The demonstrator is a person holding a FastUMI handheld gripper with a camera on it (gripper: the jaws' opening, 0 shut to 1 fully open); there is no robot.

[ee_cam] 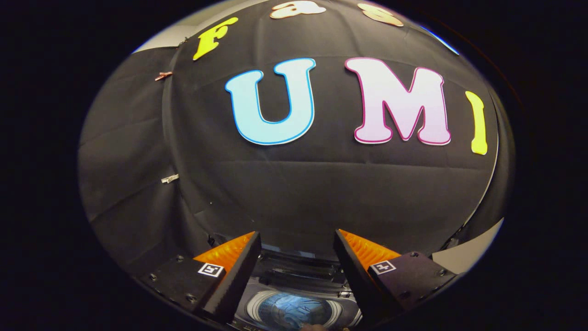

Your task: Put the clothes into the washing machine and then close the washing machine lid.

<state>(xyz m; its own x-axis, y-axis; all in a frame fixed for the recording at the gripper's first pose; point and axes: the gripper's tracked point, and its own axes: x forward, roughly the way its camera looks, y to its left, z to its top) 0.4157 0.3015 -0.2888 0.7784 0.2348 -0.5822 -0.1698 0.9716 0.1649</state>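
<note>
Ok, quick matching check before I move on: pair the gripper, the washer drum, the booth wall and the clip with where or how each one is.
1 gripper
2 washer drum
3 booth wall
4 clip

A black cloth beyond the fingers
B open, holding nothing
C on the cloth's seam
D low between the fingers

Pairs: 1-B, 2-D, 3-A, 4-C

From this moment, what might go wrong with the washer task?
The tool is open and holds nothing, so no clothes are on their way yet. It points mostly at the wall, with the washer drum low between its fingers, so a reach downward may be poorly aimed and strike the washer's rim.
</note>
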